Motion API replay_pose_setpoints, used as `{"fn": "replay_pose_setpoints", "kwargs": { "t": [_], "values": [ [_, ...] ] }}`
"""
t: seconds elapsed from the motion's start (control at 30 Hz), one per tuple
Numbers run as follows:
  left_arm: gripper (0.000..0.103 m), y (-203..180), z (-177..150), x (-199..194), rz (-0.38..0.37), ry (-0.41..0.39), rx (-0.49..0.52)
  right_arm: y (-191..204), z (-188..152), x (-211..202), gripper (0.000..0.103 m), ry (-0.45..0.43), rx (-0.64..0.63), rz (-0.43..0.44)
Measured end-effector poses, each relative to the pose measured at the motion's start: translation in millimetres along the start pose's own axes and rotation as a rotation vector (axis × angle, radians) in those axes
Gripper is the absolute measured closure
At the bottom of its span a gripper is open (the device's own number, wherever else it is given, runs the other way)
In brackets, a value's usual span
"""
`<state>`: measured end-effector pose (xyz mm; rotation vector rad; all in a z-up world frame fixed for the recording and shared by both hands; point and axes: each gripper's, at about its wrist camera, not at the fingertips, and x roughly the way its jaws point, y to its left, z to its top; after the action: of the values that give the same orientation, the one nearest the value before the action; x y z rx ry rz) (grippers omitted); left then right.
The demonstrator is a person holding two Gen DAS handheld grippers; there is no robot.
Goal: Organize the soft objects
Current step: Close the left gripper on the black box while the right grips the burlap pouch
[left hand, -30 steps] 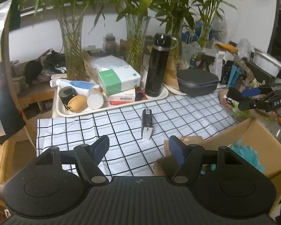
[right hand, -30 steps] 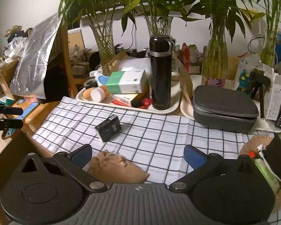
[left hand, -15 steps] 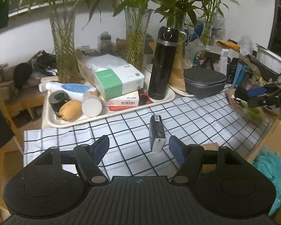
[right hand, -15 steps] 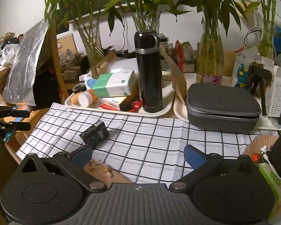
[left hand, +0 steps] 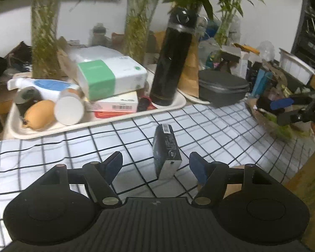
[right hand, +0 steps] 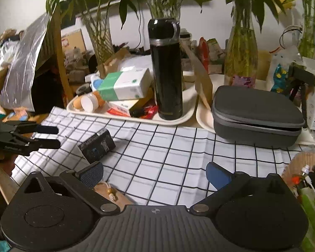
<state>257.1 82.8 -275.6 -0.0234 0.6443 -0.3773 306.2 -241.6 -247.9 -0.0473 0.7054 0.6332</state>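
The small dark box [left hand: 167,151] is lying on the checked cloth [left hand: 52,151] that is covering the bench, its long axis running from the left tool [left hand: 155,164] away toward the black flask [left hand: 173,63], with its pale end face turned to that tool. In the right wrist view the same box [right hand: 97,145] is showing as a slanted block with its long side across the frame. It is the only box of its kind on the cloth.

The left tool is hanging open, both blue pads apart and nothing pressed between them; the near end of the box is sitting in the gap without touching either pad. The right tool [right hand: 154,173] is also standing wide open over bare cloth, well to the right of the box.

Just behind the box's near end, a tan drawstring pouch [right hand: 111,193] is lying at the cloth's front edge; the right wrist view is showing its cord and beads, while the left view is giving only a sliver of tan.

Beyond the box, one flask is standing upright on a cream tray [left hand: 52,130]. One grey zip case [right hand: 256,113] is resting to the right of the flask. Only the left view is showing the cardboard carton [left hand: 308,180] to the box's right.
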Motion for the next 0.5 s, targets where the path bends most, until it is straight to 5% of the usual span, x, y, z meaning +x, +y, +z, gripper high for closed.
{"fn": "replay_pose_setpoints", "kwargs": {
  "t": [0.5],
  "values": [
    [0.038, -7.5, -4.9, 46.7, -0.055, 0.029, 0.049, -3.2, -4.8, 19.0, 0.000, 0.039, -0.012, 0.026]
  ]
}}
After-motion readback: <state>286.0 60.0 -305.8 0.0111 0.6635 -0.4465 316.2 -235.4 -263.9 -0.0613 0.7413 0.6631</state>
